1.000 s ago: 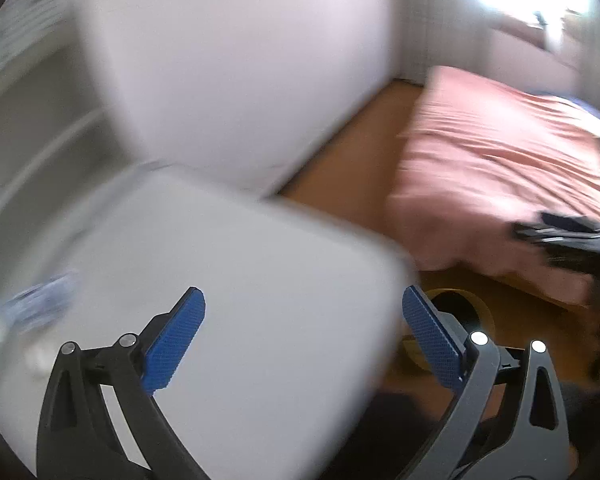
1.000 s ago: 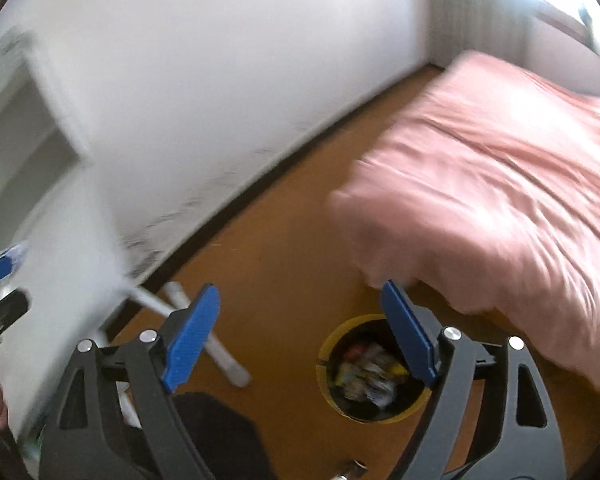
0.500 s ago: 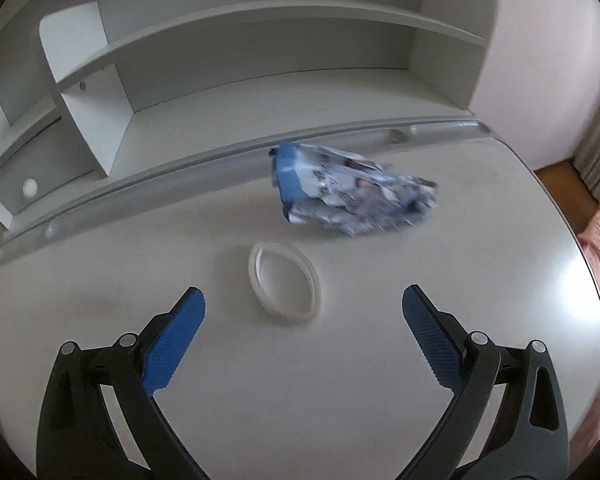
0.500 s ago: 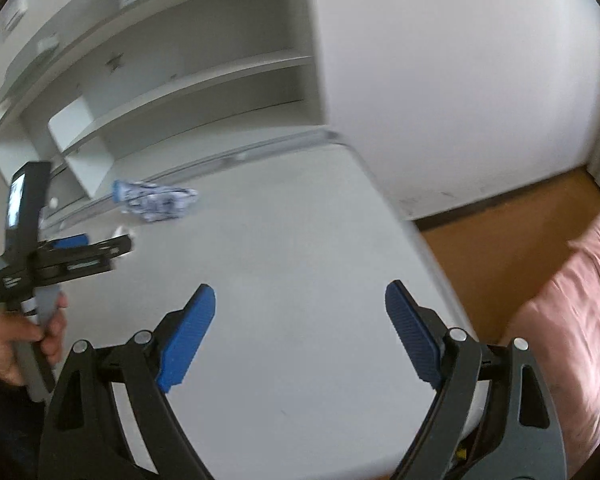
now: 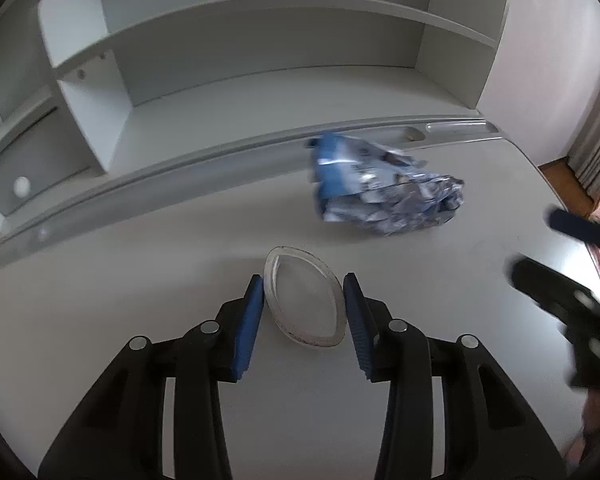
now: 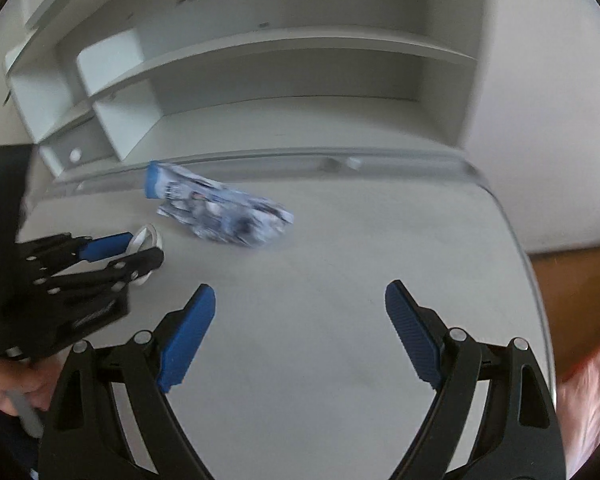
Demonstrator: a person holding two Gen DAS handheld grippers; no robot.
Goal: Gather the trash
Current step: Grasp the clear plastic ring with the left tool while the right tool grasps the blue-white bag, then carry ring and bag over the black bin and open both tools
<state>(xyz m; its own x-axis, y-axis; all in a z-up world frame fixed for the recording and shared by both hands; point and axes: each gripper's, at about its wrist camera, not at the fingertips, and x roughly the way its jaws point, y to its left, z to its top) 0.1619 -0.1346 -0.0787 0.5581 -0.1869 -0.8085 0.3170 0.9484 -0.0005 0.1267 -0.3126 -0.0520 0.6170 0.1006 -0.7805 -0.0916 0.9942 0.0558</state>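
Observation:
A clear plastic lid [image 5: 305, 300] lies on the white desk [image 5: 140, 272]. My left gripper [image 5: 304, 286] has its blue pads on both sides of the lid, closed in on it. In the right wrist view the left gripper [image 6: 140, 246] sits at the left with the lid [image 6: 146, 238] between its fingers. A crumpled blue and white wrapper [image 5: 384, 192] lies beyond the lid, near the desk's back rail; it also shows in the right wrist view [image 6: 220, 210]. My right gripper [image 6: 300, 300] is open and empty above the desk, short of the wrapper.
White shelving [image 5: 240, 60] stands behind the desk. The desk's right edge [image 6: 528, 264] drops to a brown floor [image 6: 572, 280]. A pink bed cover [image 6: 588, 392] shows at the far right. My right gripper appears blurred at the right of the left wrist view [image 5: 564, 264].
Both grippers swung from the floor and bed to the desk. The left gripper moved forward and closed in around the lid. The right gripper came nearer the wrapper.

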